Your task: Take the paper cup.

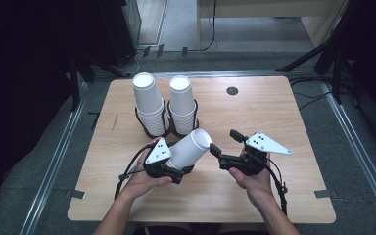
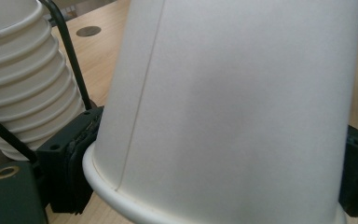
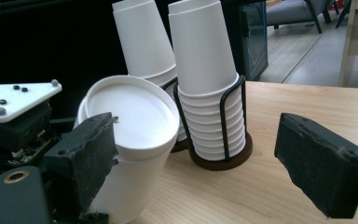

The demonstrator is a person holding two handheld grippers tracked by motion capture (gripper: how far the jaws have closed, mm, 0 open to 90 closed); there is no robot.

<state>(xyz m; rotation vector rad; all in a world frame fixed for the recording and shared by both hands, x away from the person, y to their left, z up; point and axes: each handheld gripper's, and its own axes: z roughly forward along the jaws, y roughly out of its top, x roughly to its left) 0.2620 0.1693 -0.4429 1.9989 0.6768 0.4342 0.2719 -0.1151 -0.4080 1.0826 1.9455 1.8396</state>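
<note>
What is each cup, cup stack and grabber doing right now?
Paper cup: tilted, off the table, clamped near its rim.
Left gripper: shut on the paper cup.
Right gripper: open, nothing between its jaws, facing the cup's base.
Left cup stack: upside down, leaning in its wire holder.
Right cup stack: upside down, upright in its wire holder.

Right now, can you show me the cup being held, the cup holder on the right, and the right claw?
held cup [image 1: 191,148], high view, its side wall.
right cup holder [image 3: 223,164], right gripper view, its base.
right claw [image 1: 224,142], high view, between its tips.
</note>
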